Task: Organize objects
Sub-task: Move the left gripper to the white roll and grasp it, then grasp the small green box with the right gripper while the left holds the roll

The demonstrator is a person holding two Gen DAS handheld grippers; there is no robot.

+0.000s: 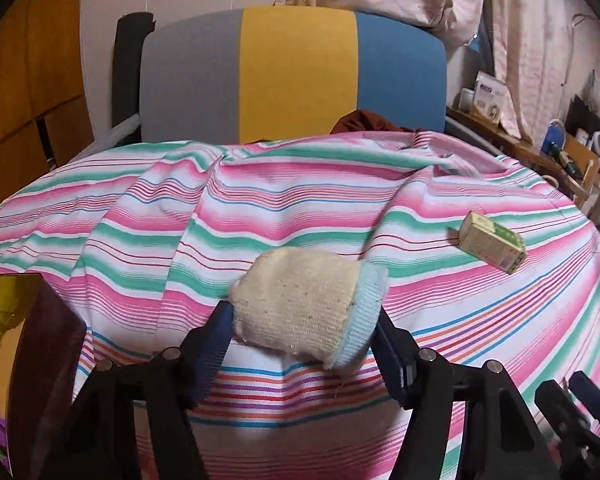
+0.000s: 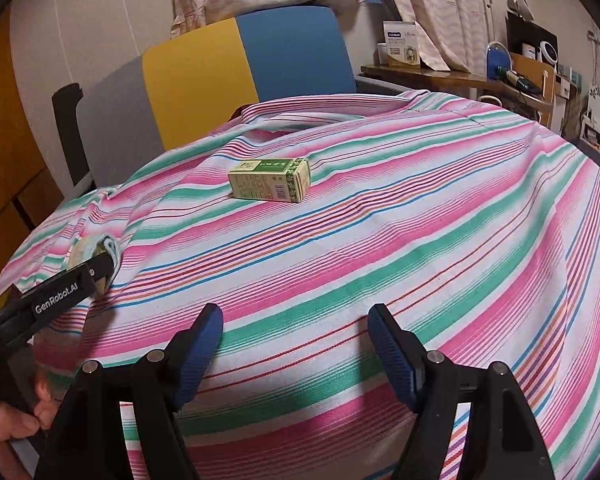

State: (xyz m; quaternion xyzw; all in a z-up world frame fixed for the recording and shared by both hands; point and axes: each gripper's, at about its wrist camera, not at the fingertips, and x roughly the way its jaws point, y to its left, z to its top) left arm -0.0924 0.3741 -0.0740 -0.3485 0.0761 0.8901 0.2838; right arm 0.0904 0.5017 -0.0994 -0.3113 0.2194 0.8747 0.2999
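Note:
A rolled cream sock [image 1: 304,304] with a pale blue cuff lies on the striped cloth [image 1: 300,208]. My left gripper [image 1: 302,320] is shut on it, one blue pad against each end. The right wrist view shows that same gripper [image 2: 100,268] at the left edge, lying over the sock [image 2: 86,248]. A small green and cream carton [image 2: 270,180] rests on its side further out on the cloth, also visible to the right of the sock [image 1: 492,246]. My right gripper [image 2: 296,316] stands open above bare cloth, well short of the carton, with nothing between its fingers.
A chair back [image 1: 296,76] in grey, yellow and blue rises behind the cloth-covered surface. A wooden shelf [image 2: 460,76] crowded with small items runs along the right. A dark red and yellow box [image 1: 40,340] stands at the near left. A hand [image 2: 8,428] holds the left gripper.

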